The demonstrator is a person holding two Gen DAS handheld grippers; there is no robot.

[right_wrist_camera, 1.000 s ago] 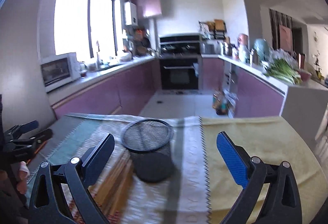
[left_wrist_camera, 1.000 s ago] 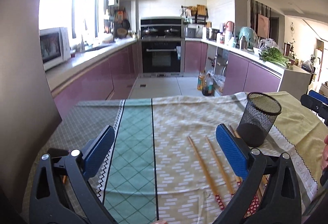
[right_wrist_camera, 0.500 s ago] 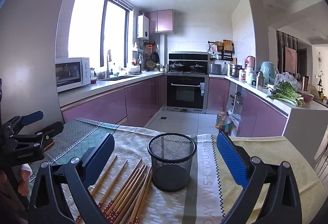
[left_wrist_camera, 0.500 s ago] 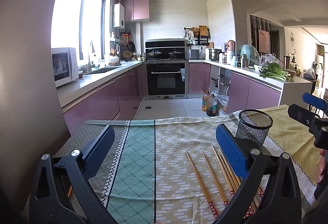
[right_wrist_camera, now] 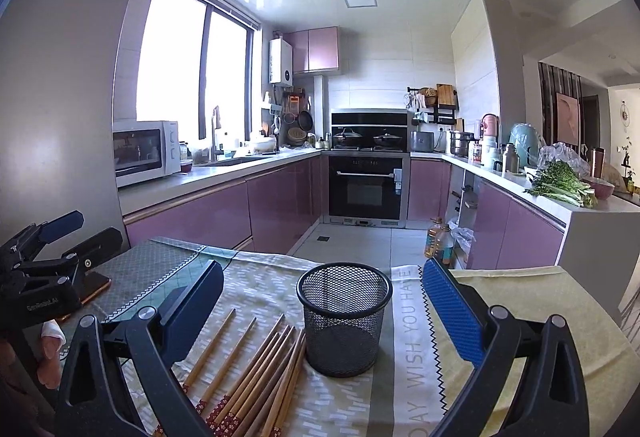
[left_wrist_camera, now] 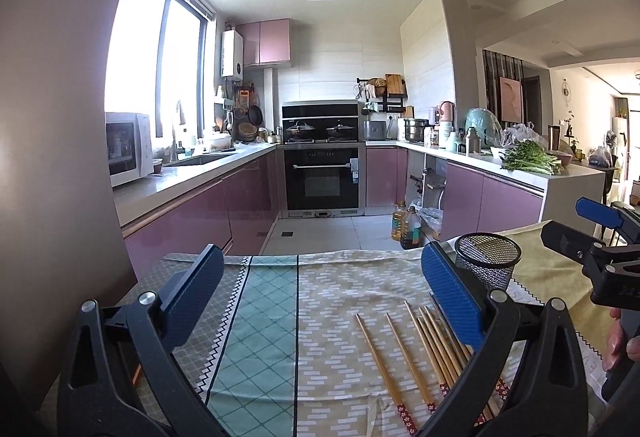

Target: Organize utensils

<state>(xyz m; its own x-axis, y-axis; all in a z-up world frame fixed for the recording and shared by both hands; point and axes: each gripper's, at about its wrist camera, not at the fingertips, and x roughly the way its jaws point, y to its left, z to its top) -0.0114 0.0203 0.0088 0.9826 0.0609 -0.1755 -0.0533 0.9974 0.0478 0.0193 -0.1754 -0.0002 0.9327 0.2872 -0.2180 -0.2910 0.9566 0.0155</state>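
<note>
1. Black wire mesh cup (right_wrist_camera: 344, 321) stands upright on the patterned cloth (left_wrist_camera: 336, 301); it serves as the landmark.
2. Bamboo chopsticks (right_wrist_camera: 256, 373) lie loose on the cloth, fanned out just left of the cup, the nearest touching or almost touching its base.
3. Left gripper (left_wrist_camera: 320, 301): jaws wide apart, holding nothing, left of the cup.
4. Right gripper (right_wrist_camera: 324, 313): jaws wide apart, holding nothing, framing the cup.
5. Change: over the last 1 second both grippers have pulled back and levelled, so the cup now sits farther off.
6. Judgement: no chopstick is in the cup; sorting has not begun.
</note>
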